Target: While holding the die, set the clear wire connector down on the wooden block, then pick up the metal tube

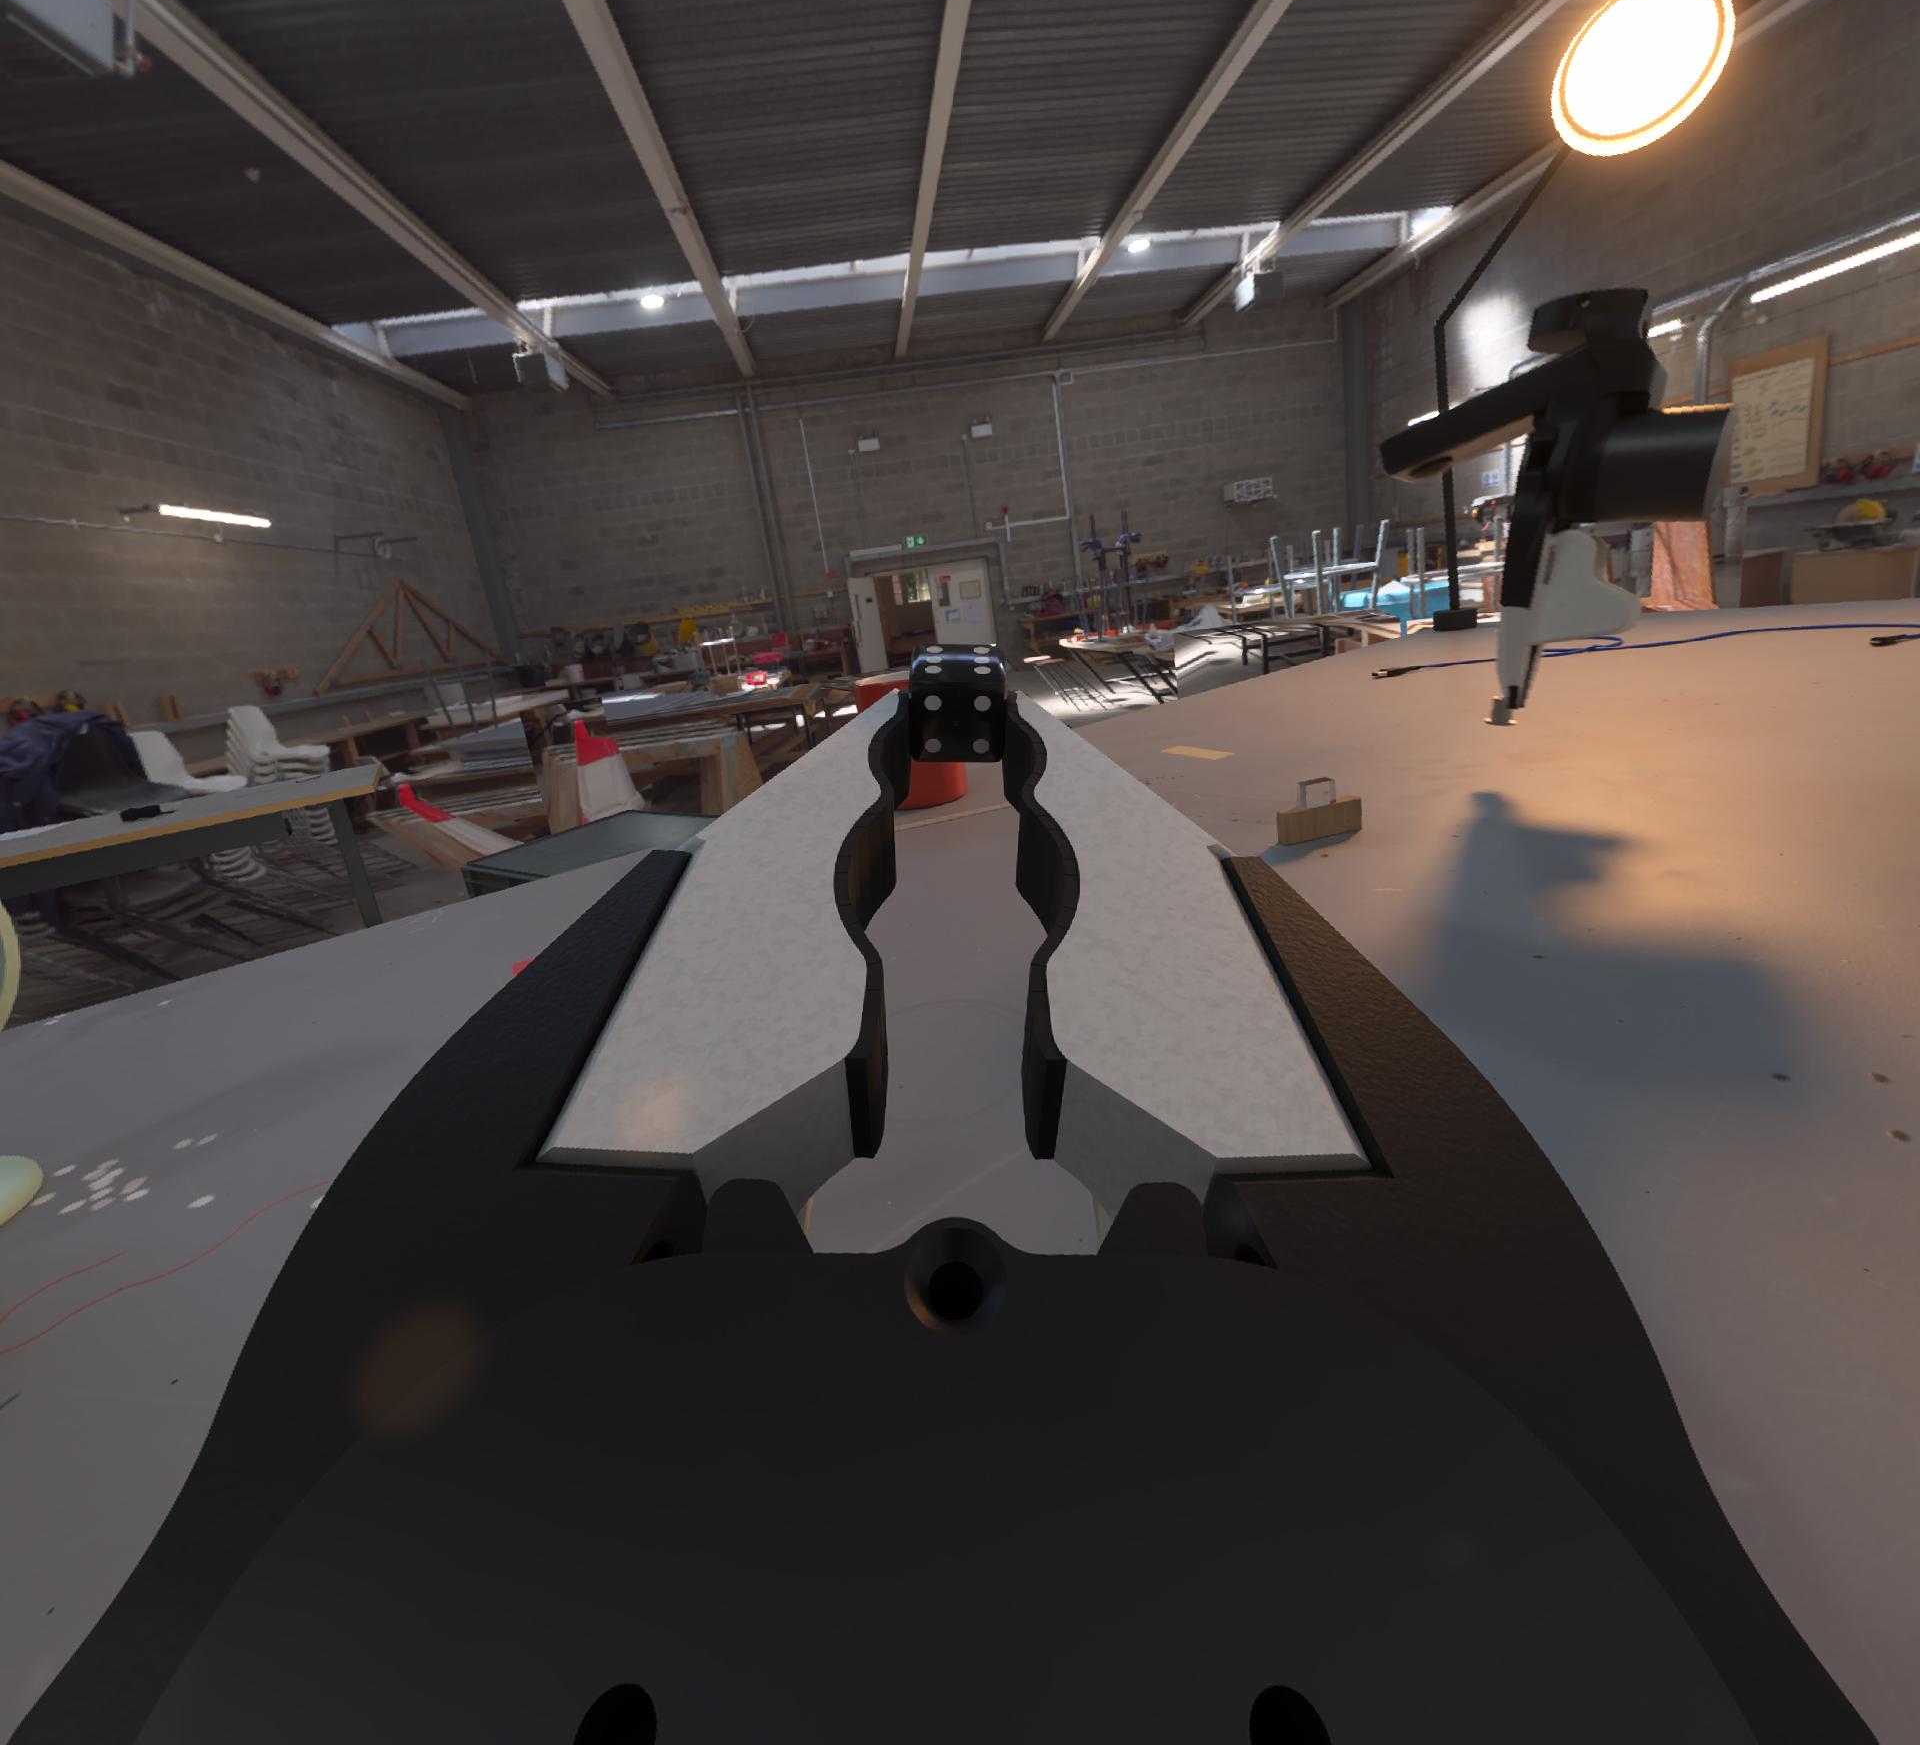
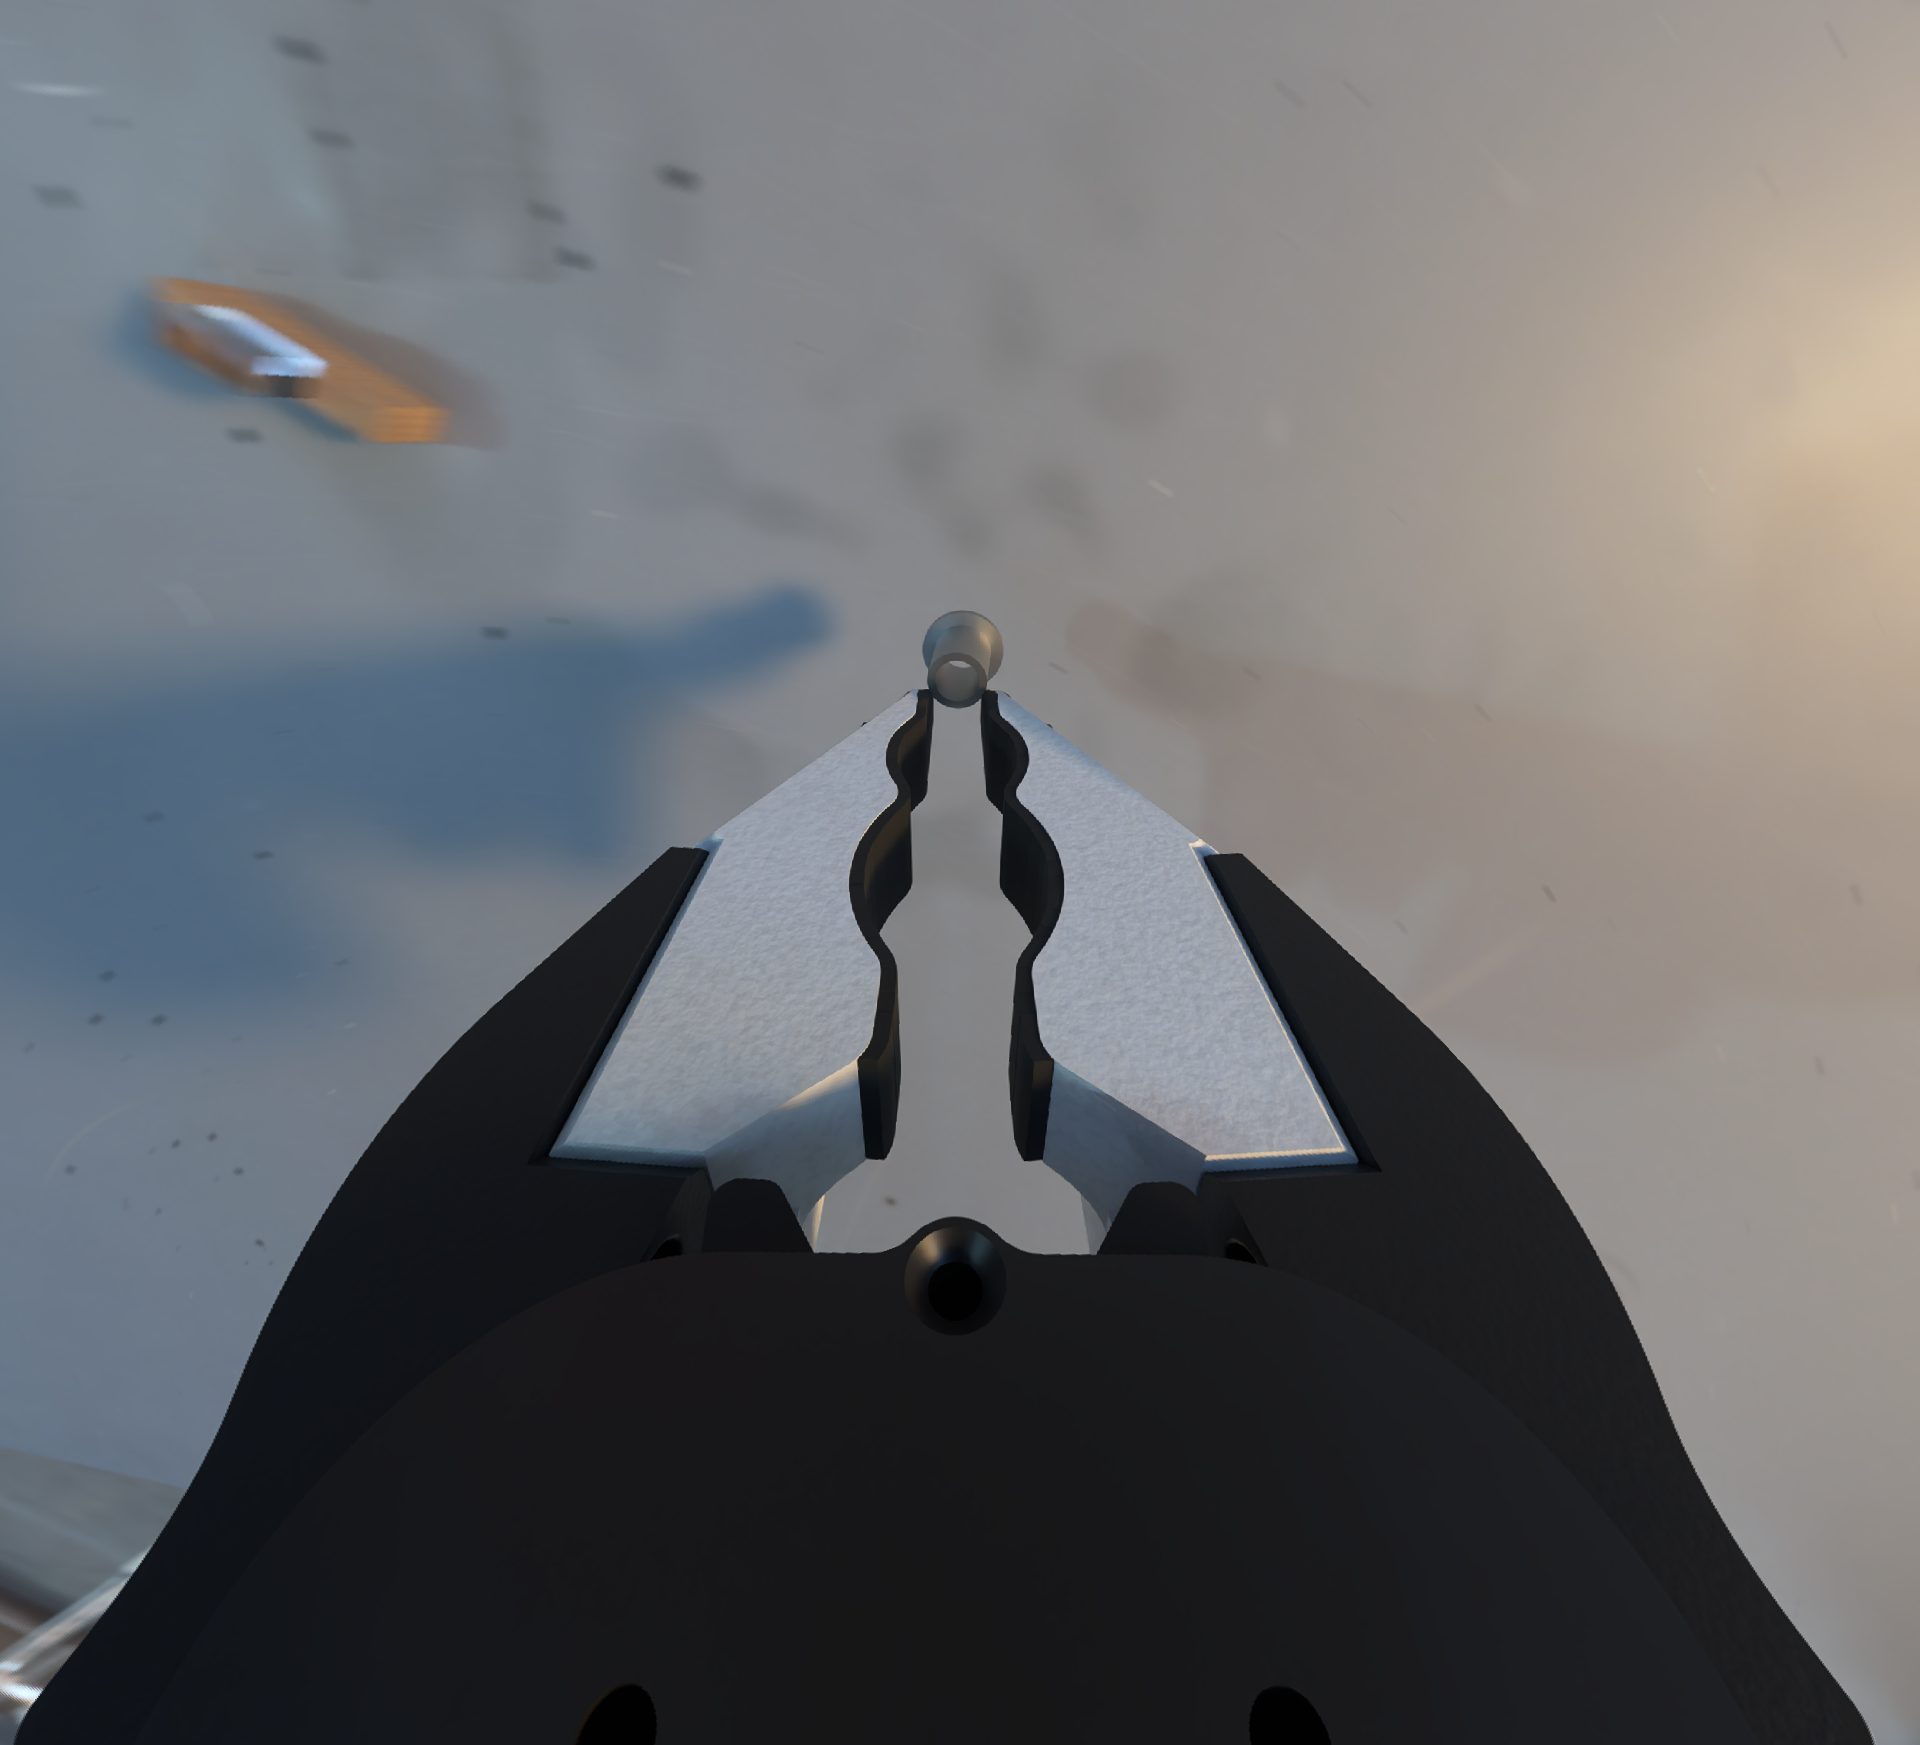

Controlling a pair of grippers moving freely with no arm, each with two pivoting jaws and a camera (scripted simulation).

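A brick-walled workshop with a ribbed ceiling surrounds a grey bench (image 1: 1558,916), lit warmly by a round lamp (image 1: 1642,62).

On the bench sits the wooden block (image 1: 1317,817), and the clear wire connector (image 1: 1317,791) already stands on top of it, so that step looks done. The left gripper (image 1: 956,719), well to the left of the block and raised, has its fingers closed to a narrow gap around the black die (image 1: 956,703), pinched at the very tips.

Beyond the block and to its right, the right gripper (image 2: 958,693) points steeply down at the bench. Its fingers are drawn close on either side of the small metal tube (image 2: 961,656), which stands on end at their tips; whether they press it yet I cannot tell.

The tube is round and held only at the extreme tips, so I judge it could squirt out or tip if the fingers close off-centre. The die's shallow hold could also slip if the left gripper jolts.
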